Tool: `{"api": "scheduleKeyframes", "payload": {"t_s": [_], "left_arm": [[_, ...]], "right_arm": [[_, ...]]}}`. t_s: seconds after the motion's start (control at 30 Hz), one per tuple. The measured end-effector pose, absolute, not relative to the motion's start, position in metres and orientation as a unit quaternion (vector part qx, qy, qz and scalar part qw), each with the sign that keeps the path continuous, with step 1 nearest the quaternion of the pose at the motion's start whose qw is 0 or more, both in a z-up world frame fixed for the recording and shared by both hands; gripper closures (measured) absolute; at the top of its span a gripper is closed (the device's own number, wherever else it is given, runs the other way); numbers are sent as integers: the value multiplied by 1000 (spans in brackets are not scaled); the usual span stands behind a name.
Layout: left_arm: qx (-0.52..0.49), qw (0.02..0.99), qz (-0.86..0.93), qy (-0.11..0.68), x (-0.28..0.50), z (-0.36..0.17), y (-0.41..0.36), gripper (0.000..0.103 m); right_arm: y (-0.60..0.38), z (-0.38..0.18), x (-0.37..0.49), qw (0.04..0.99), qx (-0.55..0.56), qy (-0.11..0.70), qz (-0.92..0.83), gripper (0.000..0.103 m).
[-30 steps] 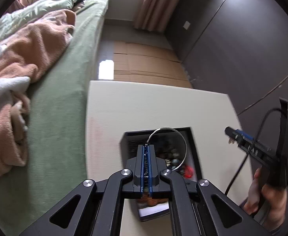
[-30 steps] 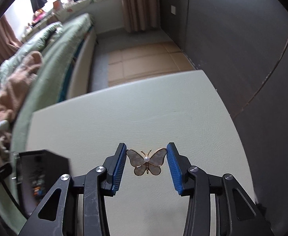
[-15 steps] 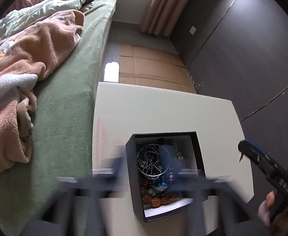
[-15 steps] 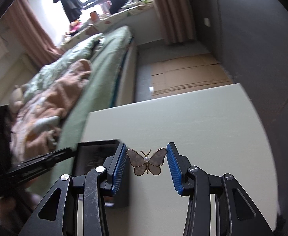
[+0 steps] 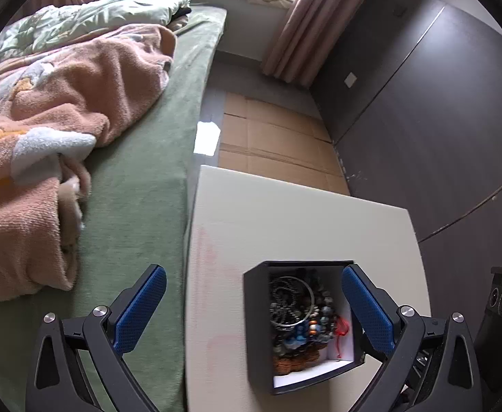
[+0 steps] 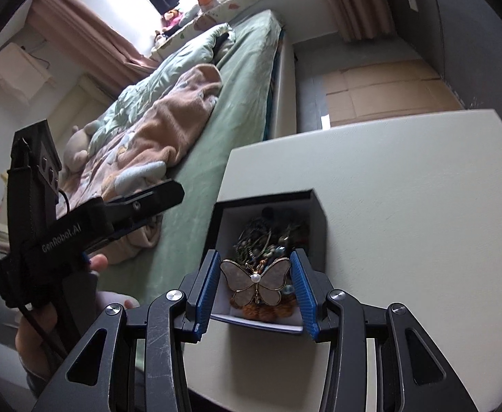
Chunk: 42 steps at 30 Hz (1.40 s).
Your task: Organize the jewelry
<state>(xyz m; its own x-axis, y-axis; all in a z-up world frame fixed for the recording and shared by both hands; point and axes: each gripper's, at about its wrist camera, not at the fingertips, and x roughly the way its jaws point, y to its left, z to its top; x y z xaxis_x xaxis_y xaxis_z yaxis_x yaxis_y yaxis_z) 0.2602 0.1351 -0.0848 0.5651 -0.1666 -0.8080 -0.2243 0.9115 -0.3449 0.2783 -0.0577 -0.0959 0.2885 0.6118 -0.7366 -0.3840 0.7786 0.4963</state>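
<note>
A black jewelry box [image 5: 256, 326] with a white inside stands on the white table [image 5: 285, 219], filled with beaded bracelets, chains and a silver bangle [image 5: 290, 300]. My left gripper [image 5: 251, 305] is wide open and empty, above the box's near left side. My right gripper [image 6: 255, 283] is shut on a gold butterfly brooch [image 6: 255, 283] with pearly wings, held over the near end of the box [image 6: 316, 230]. The left gripper's body also shows at the left of the right wrist view [image 6: 79, 226].
A green bed [image 5: 141, 171] with a pink blanket [image 5: 62, 120] runs along the table's left edge. Cardboard sheets [image 5: 275, 144] cover the floor beyond. A dark wall [image 5: 440, 120] stands to the right.
My left gripper opened and let the silver bangle drop into the box, then lifted back. My right gripper carried the butterfly brooch leftward to above the box.
</note>
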Motion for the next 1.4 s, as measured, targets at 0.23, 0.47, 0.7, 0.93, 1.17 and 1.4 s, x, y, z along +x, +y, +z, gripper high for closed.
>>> {"api": "scheduleKeyframes", "payload": {"t_s": [0.23, 0.47, 0.7, 0.93, 1.17, 1.4], "left_arm": [[-221, 860, 19, 460, 255, -74, 145, 1], [-198, 870, 10, 452, 244, -57, 128, 1], [-168, 889, 2, 426, 213, -39, 108, 1], [-138, 906, -22, 401, 177, -16, 77, 1], [-125, 917, -38, 378, 135, 0, 59, 0], [-102, 926, -43, 360, 93, 6, 50, 0]], "right_arm": [[-59, -107, 284, 767, 143, 550, 298, 41], [-86, -84, 276, 781, 161, 536, 278, 16], [-125, -50, 262, 815, 160, 504, 238, 7], [-166, -35, 233, 830, 171, 485, 215, 0], [-190, -15, 200, 860, 132, 452, 194, 0], [-199, 3, 161, 886, 92, 410, 195, 0]]}}
